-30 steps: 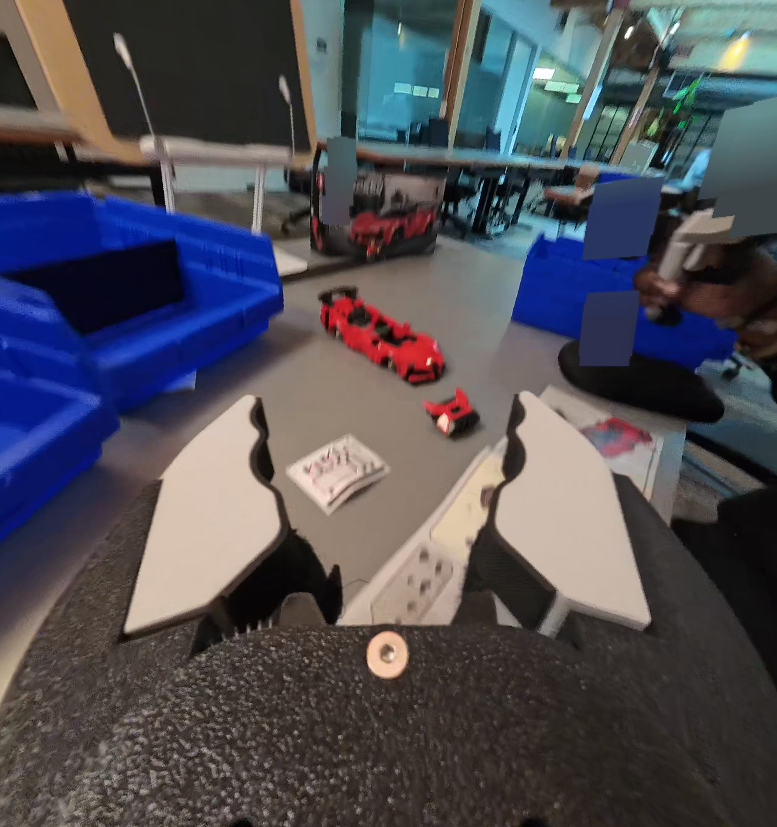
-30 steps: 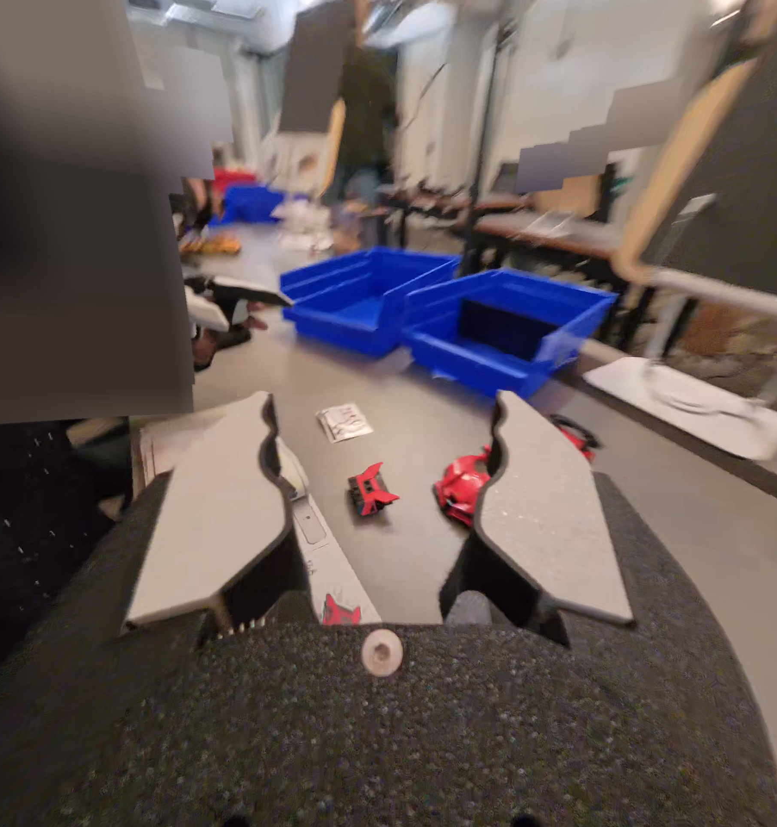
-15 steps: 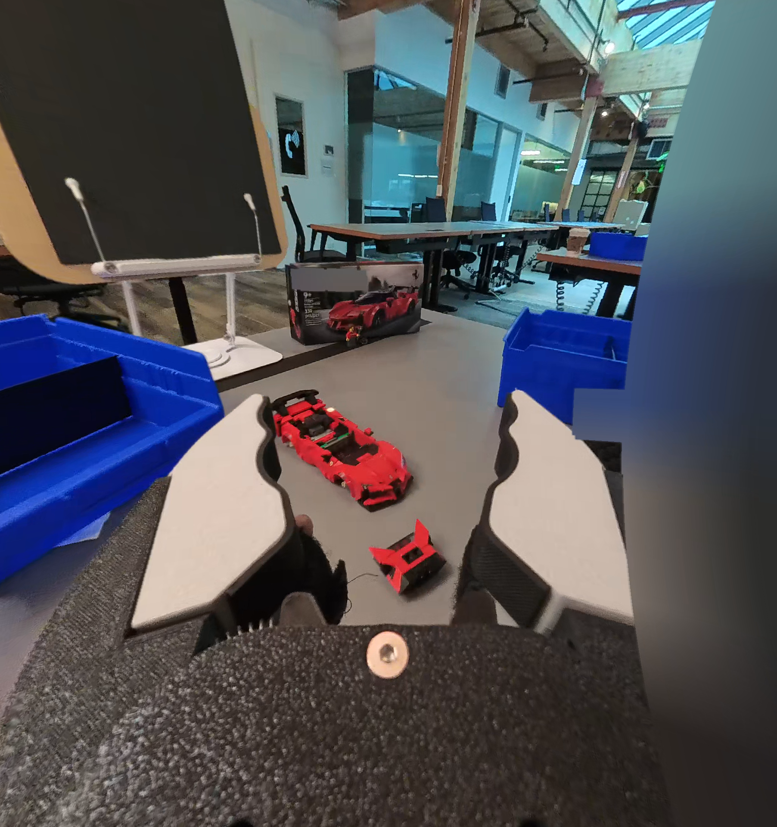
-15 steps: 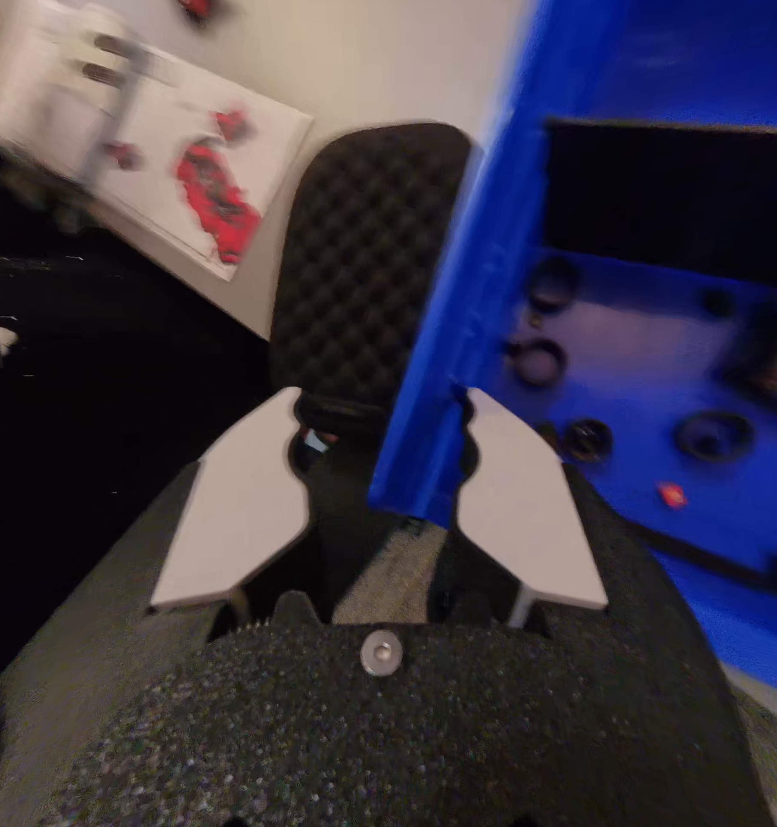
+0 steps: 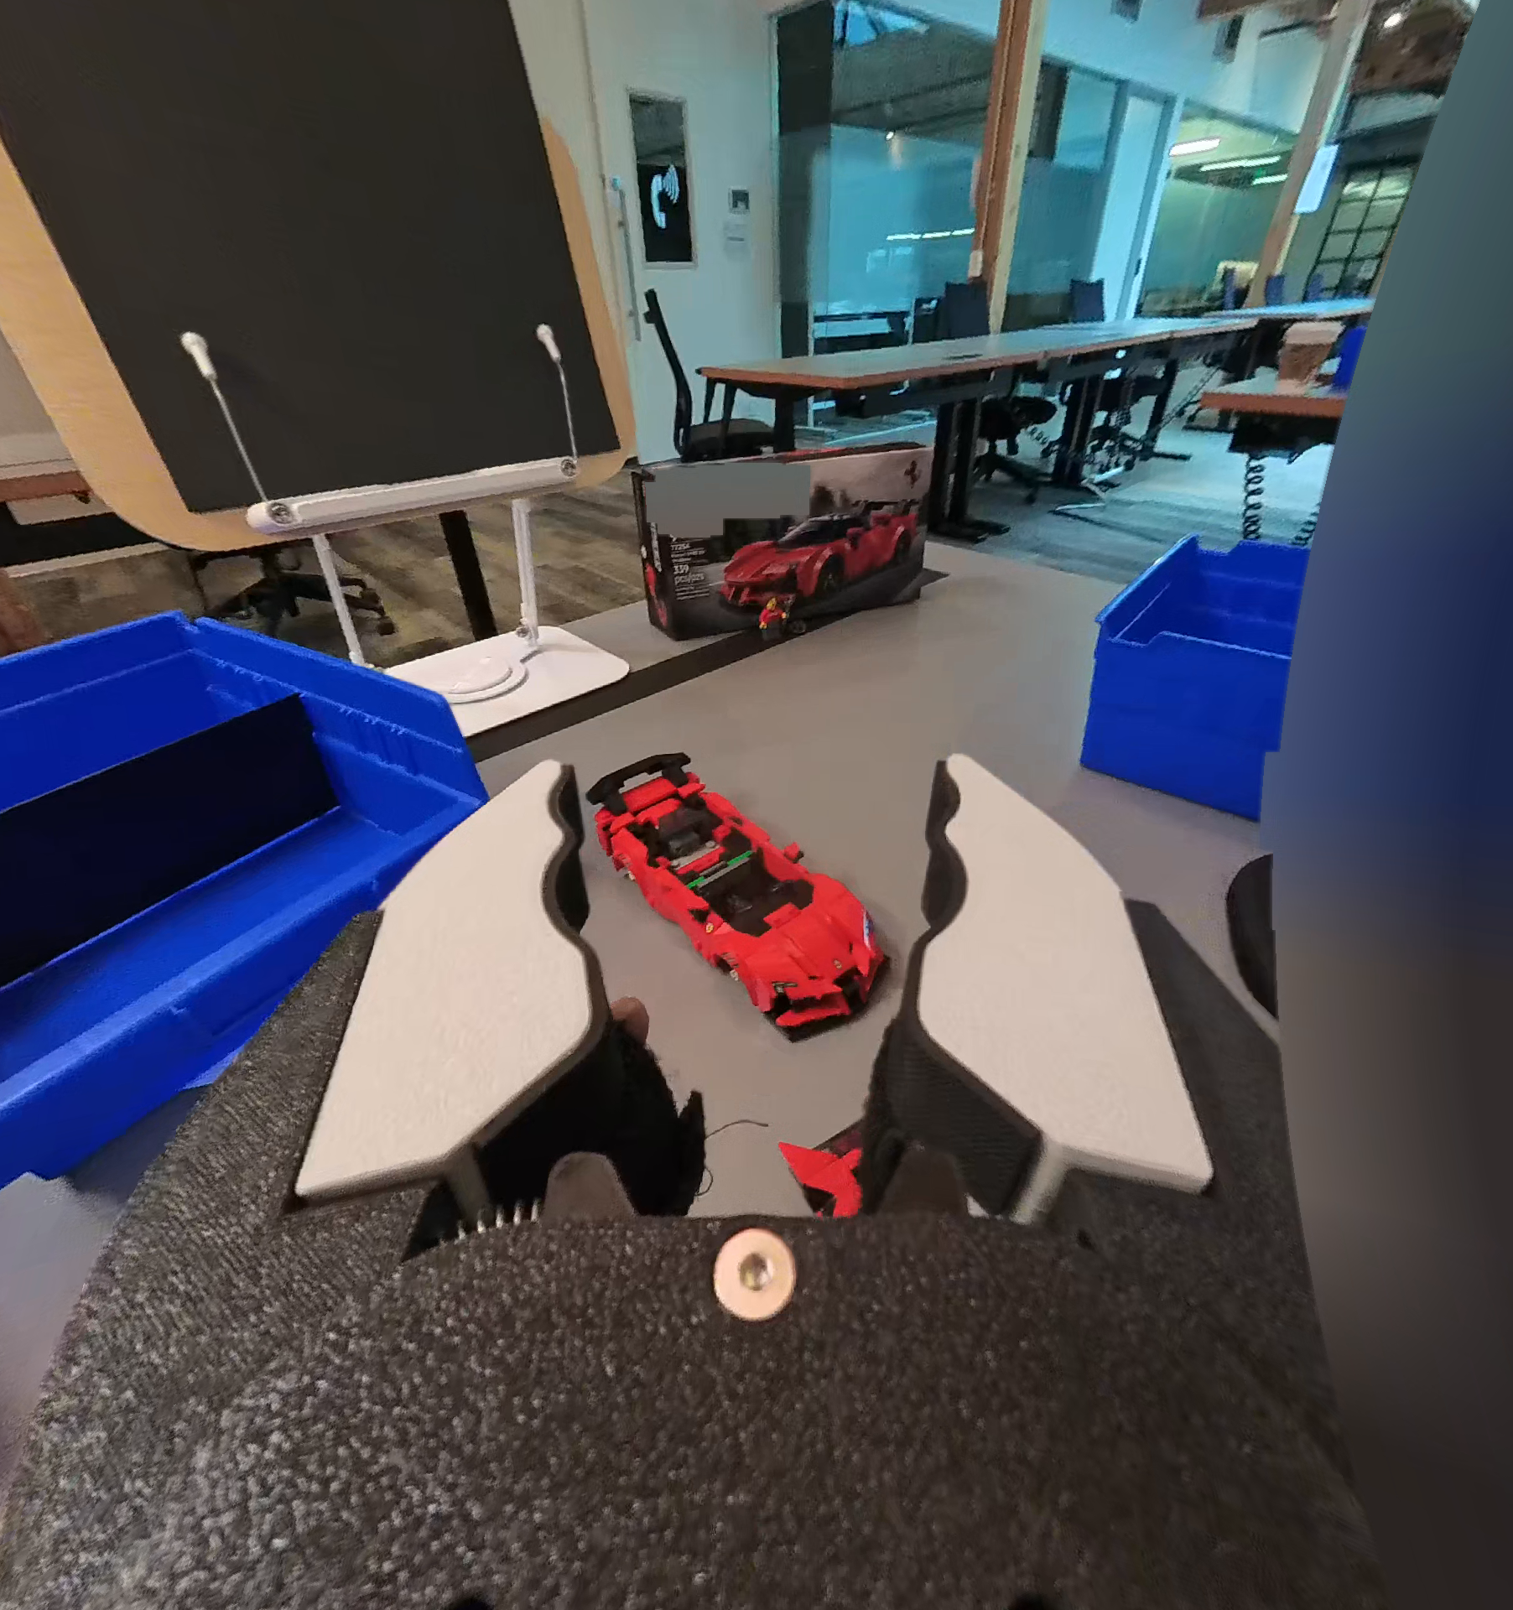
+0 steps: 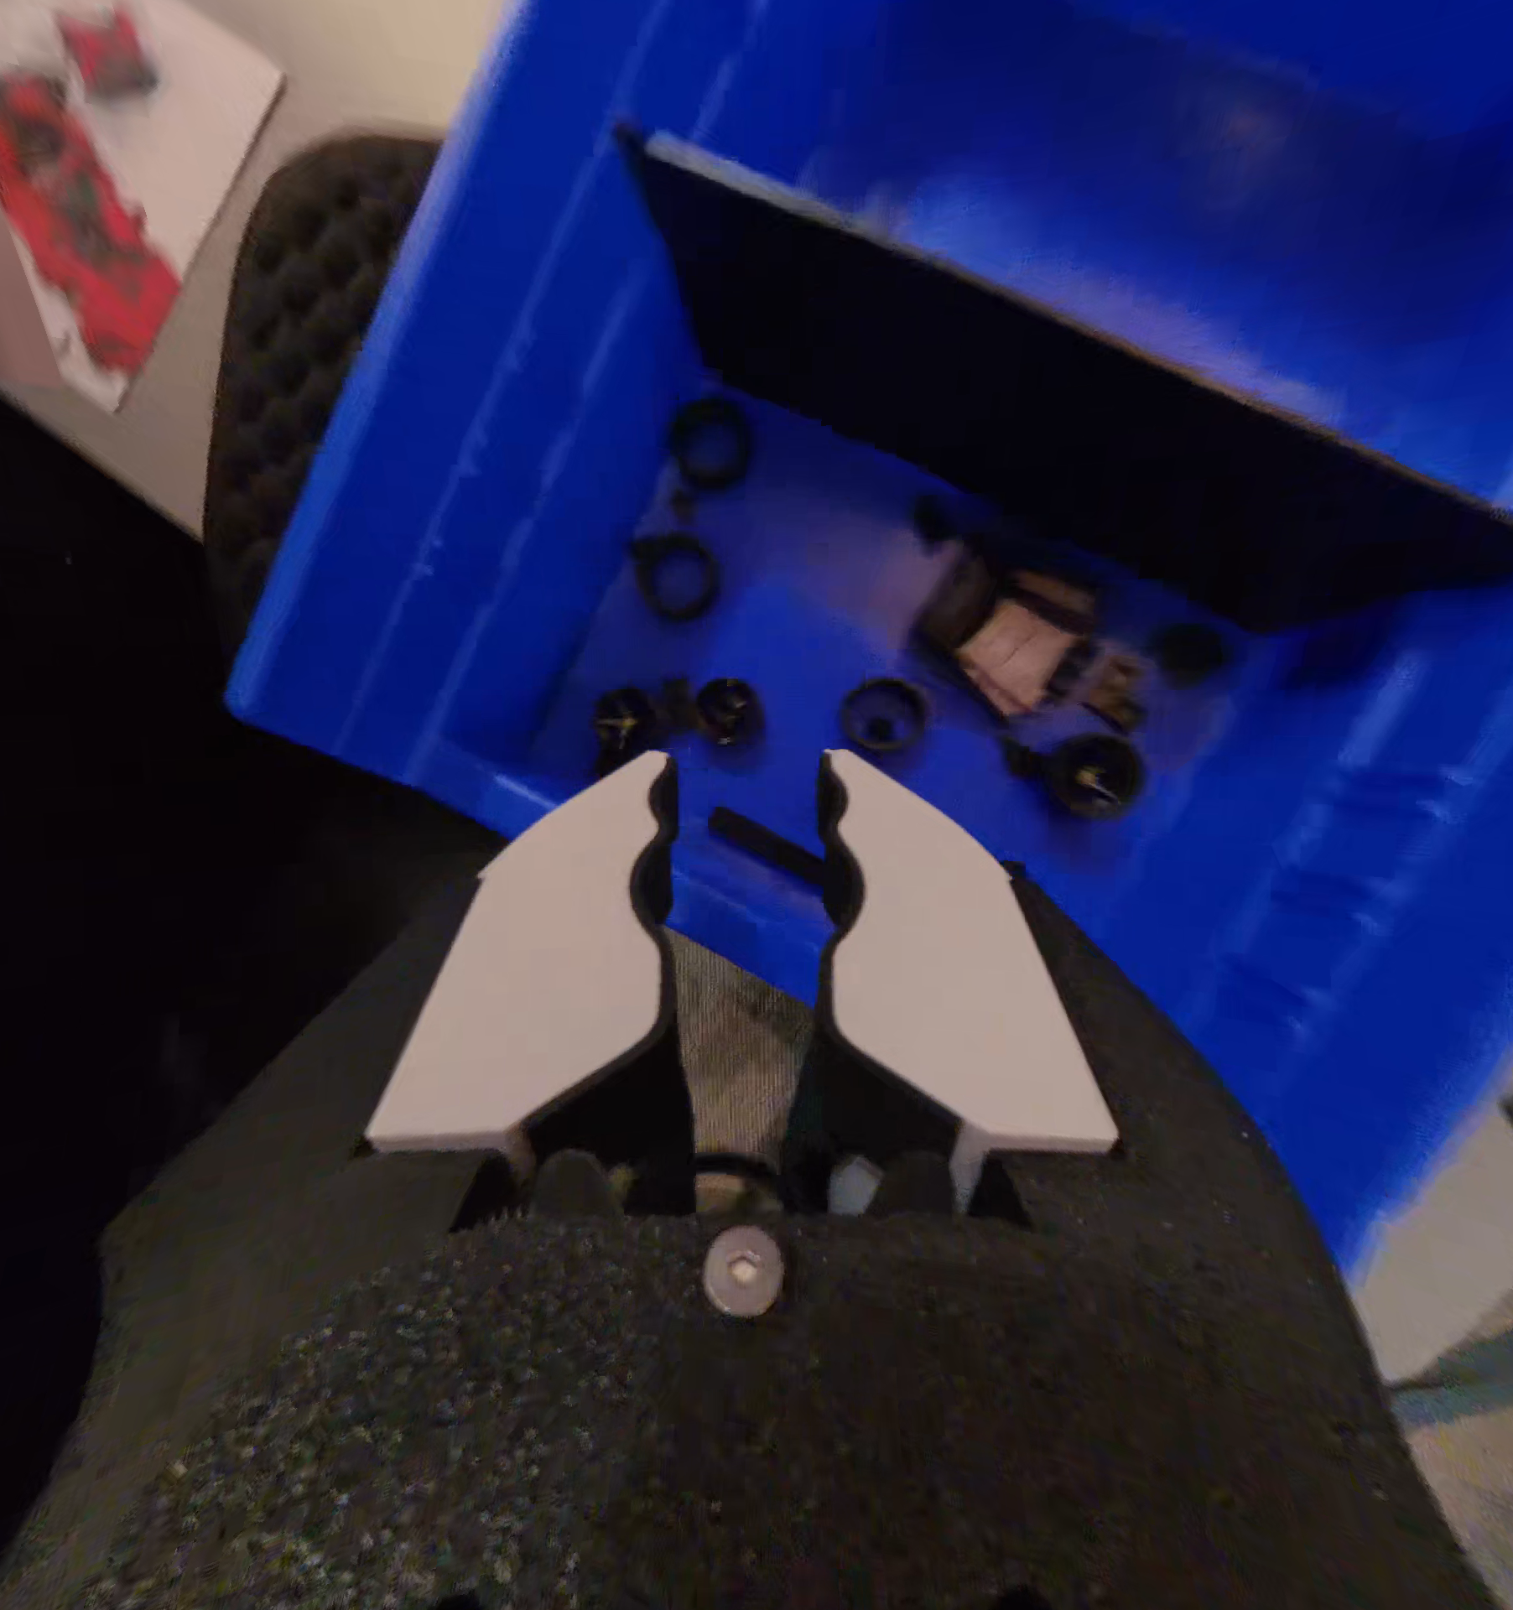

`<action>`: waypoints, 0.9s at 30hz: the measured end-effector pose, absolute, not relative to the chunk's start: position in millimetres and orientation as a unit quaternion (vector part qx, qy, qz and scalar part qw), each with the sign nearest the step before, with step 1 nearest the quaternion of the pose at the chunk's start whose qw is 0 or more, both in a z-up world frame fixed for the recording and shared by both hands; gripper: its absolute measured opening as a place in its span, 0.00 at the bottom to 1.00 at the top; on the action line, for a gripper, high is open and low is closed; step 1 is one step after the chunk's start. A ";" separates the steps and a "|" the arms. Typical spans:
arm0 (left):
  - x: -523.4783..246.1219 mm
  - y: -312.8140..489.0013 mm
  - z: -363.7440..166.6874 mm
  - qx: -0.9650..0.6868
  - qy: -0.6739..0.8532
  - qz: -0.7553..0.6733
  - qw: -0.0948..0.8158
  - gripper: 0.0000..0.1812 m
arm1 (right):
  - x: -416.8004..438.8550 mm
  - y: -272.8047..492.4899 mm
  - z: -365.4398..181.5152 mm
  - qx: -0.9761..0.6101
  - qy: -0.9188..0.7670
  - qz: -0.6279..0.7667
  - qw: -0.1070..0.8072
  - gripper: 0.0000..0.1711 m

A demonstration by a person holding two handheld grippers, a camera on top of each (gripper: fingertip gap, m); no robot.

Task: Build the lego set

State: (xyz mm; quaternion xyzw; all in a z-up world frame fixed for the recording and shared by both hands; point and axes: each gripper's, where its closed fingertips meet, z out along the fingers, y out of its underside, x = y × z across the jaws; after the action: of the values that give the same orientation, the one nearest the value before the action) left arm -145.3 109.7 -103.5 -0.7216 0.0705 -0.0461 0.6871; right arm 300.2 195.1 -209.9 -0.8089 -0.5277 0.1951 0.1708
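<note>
In the left wrist view a red lego car (image 5: 736, 897) lies on the grey table (image 5: 953, 723) between the fingers of my open, empty left gripper (image 5: 749, 784). A small red-and-black lego part (image 5: 823, 1172) shows low by the right finger's base. In the right wrist view my right gripper (image 6: 744, 767) is open and empty, its tips over the front of a blue bin (image 6: 474, 488) holding several black tyres and wheels (image 6: 675, 575), a short black bar (image 6: 762, 841) and a tan-and-black piece (image 6: 1014, 645).
A blue bin (image 5: 143, 836) stands at the left, another blue bin (image 5: 1189, 697) at the right, the set's box (image 5: 779, 540) and a white stand with a dark board (image 5: 439, 514) at the back. An instruction booklet (image 6: 82, 200) and black foam pad (image 6: 300, 287) lie left of the parts bin. Left tips to right tips: about 45 centimetres.
My left gripper moved forward toward the car; the small red part slid under its base. My right gripper swung from the table to above the parts bin and its fingers narrowed.
</note>
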 end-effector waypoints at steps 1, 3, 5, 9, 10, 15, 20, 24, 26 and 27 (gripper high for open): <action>-146.4 110.5 -104.3 -0.724 0.069 -0.039 0.686 0.42 | 297.0 189.1 -219.4 -0.798 -0.555 0.187 0.141 0.18; -148.1 113.1 -106.6 -0.728 0.066 -0.031 0.681 0.41 | 291.3 182.8 -236.5 -0.772 -0.604 0.168 0.108 0.18; -148.0 117.0 -108.7 -0.734 0.064 -0.033 0.675 0.41 | 289.4 187.3 -251.0 -0.766 -0.620 0.142 0.093 0.18; -143.7 121.7 -107.6 -0.739 0.070 -0.036 0.669 0.42 | 283.9 186.0 -266.9 -0.757 -0.633 0.151 0.061 0.19; -143.0 121.5 -107.7 -0.741 0.071 -0.032 0.667 0.42 | 283.4 187.3 -269.6 -0.757 -0.634 0.148 0.058 0.20; -146.5 108.8 -114.5 -0.752 0.071 0.005 0.655 0.42 | 283.3 209.4 -274.5 -0.761 -0.633 0.113 0.082 0.13; -155.5 92.1 -117.9 -0.749 0.049 0.009 0.660 0.41 | 288.1 224.4 -260.2 -0.775 -0.615 0.097 0.112 0.25; -162.9 85.1 -118.2 -0.751 0.046 0.019 0.658 0.41 | 273.6 182.6 -242.2 -0.740 -0.641 0.177 0.101 0.21; -163.5 84.3 -117.2 -0.748 0.044 0.015 0.663 0.41 | 274.0 167.4 -249.5 -0.733 -0.657 0.164 0.071 0.17; -163.1 84.4 -117.2 -0.746 0.044 0.010 0.665 0.41 | 275.0 163.2 -255.2 -0.734 -0.660 0.152 0.055 0.17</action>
State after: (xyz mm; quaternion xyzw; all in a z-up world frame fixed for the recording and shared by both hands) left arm -163.1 84.4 -117.2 -0.7456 0.0439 0.0103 0.6649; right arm 275.0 163.2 -255.2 -0.7336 -0.6602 0.1516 0.0550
